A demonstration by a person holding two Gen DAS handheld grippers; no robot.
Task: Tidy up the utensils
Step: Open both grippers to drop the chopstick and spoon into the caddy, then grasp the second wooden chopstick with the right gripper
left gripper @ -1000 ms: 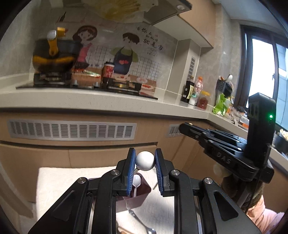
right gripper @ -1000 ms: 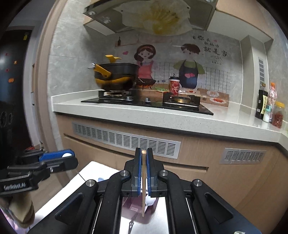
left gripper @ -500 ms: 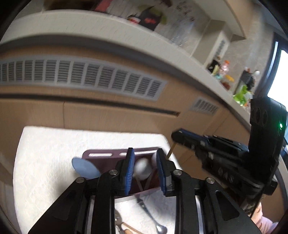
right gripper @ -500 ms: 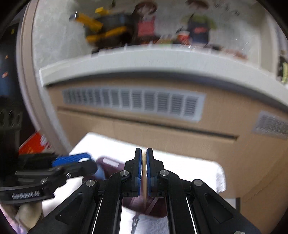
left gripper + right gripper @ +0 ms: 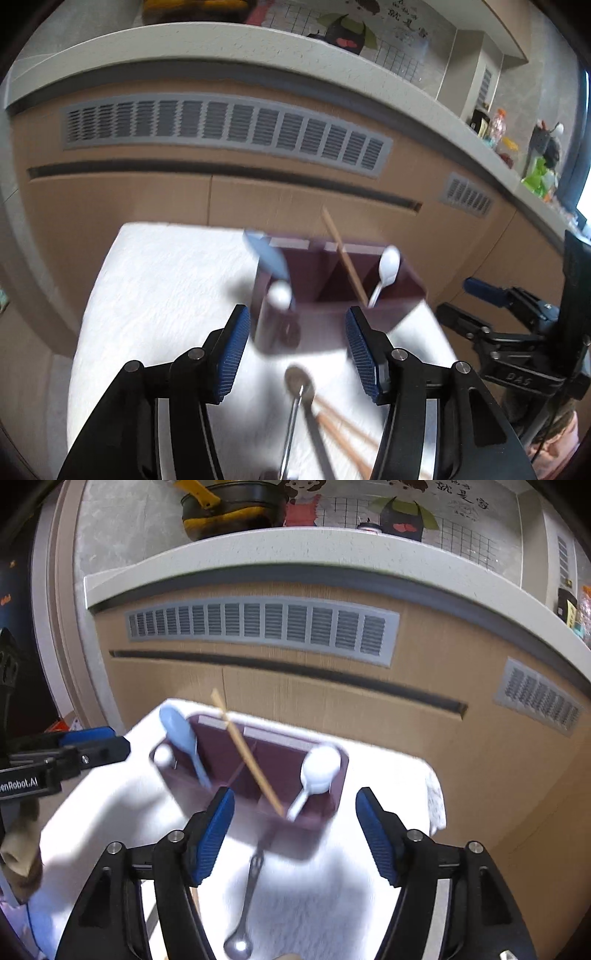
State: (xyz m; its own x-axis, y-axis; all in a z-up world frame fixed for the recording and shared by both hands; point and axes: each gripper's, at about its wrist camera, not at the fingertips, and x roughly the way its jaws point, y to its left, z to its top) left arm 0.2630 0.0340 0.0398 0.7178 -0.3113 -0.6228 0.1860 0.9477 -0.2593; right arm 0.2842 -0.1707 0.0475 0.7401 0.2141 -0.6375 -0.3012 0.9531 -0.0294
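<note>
My left gripper (image 5: 297, 350) has just been opening; its jaws stand apart with nothing between the pads. My right gripper (image 5: 295, 830) has also just been opening and stands wide, empty. The maroon holder (image 5: 314, 821) sits on the white cloth (image 5: 110, 812) just beyond both sets of fingertips. In it: a chopstick (image 5: 247, 755) leaning at the divider, a white spoon (image 5: 317, 770) at the right, a blue spoon (image 5: 181, 734) at the left. A metal spoon (image 5: 245, 897) lies on the cloth below my right jaws.

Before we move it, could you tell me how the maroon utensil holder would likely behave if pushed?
The utensil holder is tall and narrow-based, so it may tip. Its chopstick leans out and could shift. The white cloth beneath probably resists sliding.
</note>
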